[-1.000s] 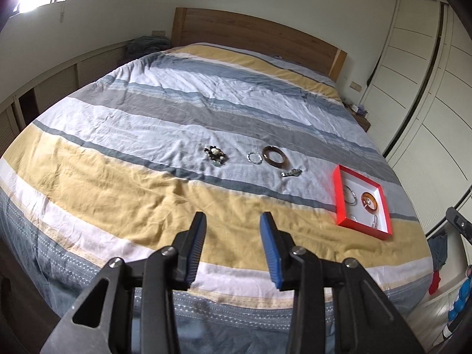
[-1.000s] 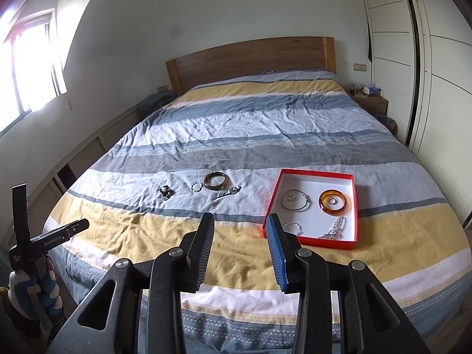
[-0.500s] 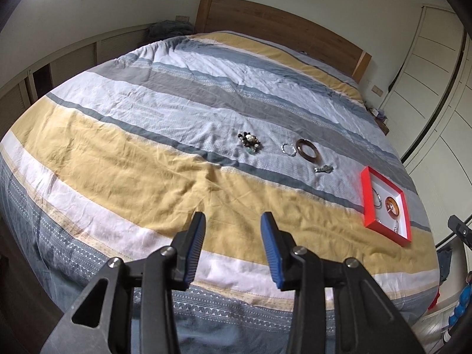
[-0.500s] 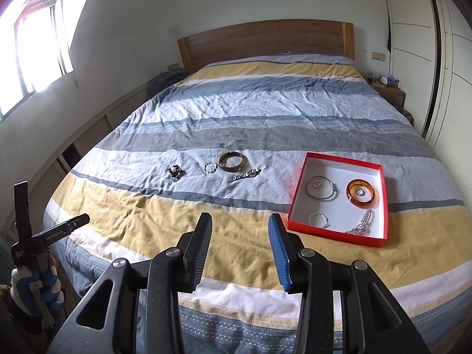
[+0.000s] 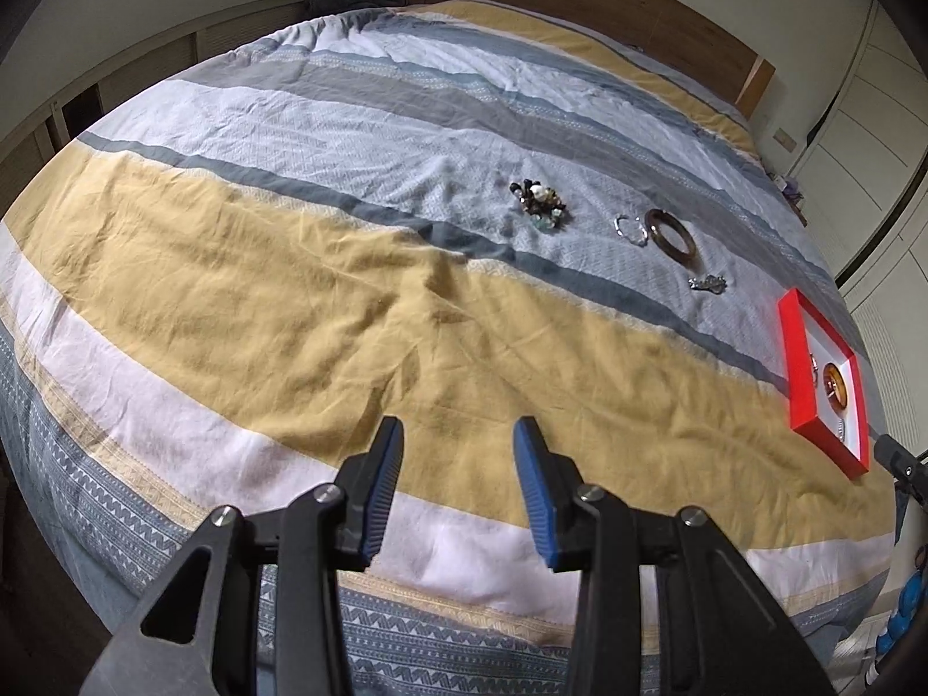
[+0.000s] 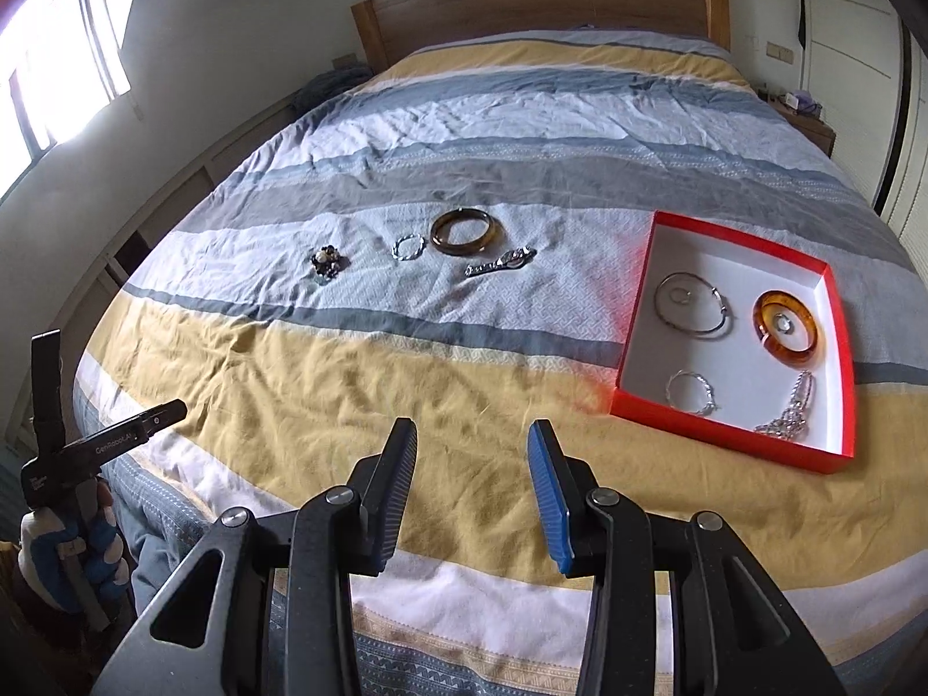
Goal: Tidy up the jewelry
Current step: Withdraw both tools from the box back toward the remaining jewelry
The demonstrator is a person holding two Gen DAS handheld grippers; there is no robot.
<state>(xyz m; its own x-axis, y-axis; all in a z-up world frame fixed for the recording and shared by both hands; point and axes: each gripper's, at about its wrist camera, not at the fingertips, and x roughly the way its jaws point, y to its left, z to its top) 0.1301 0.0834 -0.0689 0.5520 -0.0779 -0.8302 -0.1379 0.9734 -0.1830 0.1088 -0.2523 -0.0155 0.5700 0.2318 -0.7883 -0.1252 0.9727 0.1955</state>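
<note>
Loose jewelry lies in a row on the striped bed: a beaded cluster, a small silver bracelet, a brown bangle and a silver watch. A red tray to their right holds a thin silver bangle, an amber bangle, a small silver bracelet and a silver chain. My left gripper and right gripper are open and empty above the bed's near edge.
The bed's wooden headboard stands at the back. Low cabinets run along the left wall, white wardrobes along the right. The left tool, held in a gloved hand, shows at the lower left of the right wrist view.
Both grippers have moved forward and lower toward the bed; the jewelry and tray look nearer. The left view has swung left. Jaws stay open. Nothing on the bed has moved.
</note>
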